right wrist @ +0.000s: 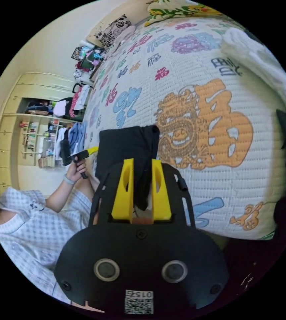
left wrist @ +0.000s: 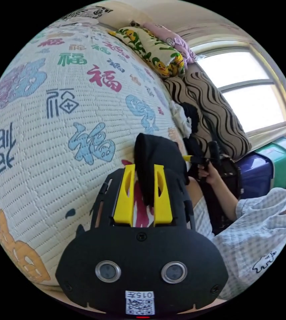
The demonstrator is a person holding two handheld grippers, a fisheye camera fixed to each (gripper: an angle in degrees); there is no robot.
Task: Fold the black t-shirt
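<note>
Gripping: both tools clamp black cloth between their yellow jaws.
Left tool (left wrist: 143,196): seen at 6 o'clock in the left gripper view, jaws narrow and pressing from both sides on a fold of the black t-shirt (left wrist: 156,160).
Right tool (right wrist: 142,196): seen at 6 o'clock in the right gripper view, jaws narrow, pinching a hanging fold of the same shirt (right wrist: 126,150).
Black t-shirt: held bunched above the bed cover (left wrist: 66,110), rising toward 12 o'clock from each pair of jaws; in the right gripper view a flat panel of it spreads toward 10 o'clock from the jaws.
Bed cover: cream quilted fabric printed with coloured characters; an orange dragon motif (right wrist: 199,126) lies at 2 o'clock from the right tool.
Pillows: a yellow-and-green patterned one (left wrist: 152,50) at 12 o'clock and a brown striped one (left wrist: 212,113) at 2 o'clock in the left gripper view.
Person: checked pale sleeve (left wrist: 259,226) at 4 o'clock in the left gripper view; a hand (left wrist: 209,175) grips the other tool's handle.
Window (left wrist: 246,90): bright, at 2 o'clock.
Shelves (right wrist: 39,133): cluttered, at 9 o'clock in the right gripper view.
White cloth (right wrist: 259,63): piled on the bed at 1 o'clock.
</note>
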